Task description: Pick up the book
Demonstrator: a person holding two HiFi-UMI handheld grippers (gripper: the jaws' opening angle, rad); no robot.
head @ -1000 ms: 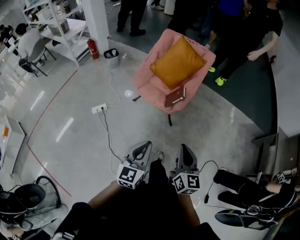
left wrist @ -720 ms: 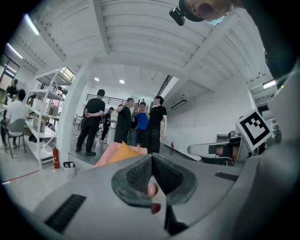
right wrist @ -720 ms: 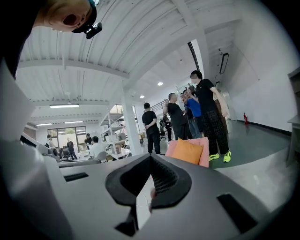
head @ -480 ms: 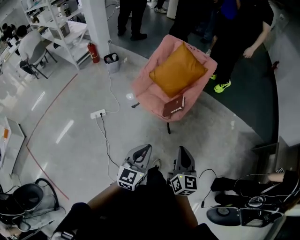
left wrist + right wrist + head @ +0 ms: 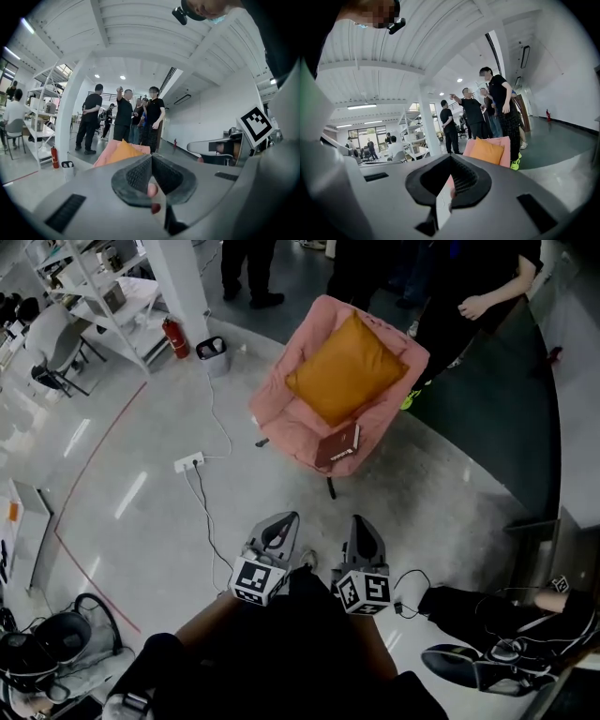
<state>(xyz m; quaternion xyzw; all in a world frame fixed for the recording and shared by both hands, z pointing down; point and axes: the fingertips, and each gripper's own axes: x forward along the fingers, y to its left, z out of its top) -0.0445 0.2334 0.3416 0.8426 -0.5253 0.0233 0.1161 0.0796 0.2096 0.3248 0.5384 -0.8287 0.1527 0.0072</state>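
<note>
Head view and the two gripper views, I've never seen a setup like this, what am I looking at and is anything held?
No robot here: a person carries a gripper in each hand. The head view looks down from their head onto the left gripper and right gripper. Each gripper view looks along its own jaws; both pairs are shut on nothing. Ahead on the floor stands a pink armchair with an orange cushion and a dark red book on its seat.
</note>
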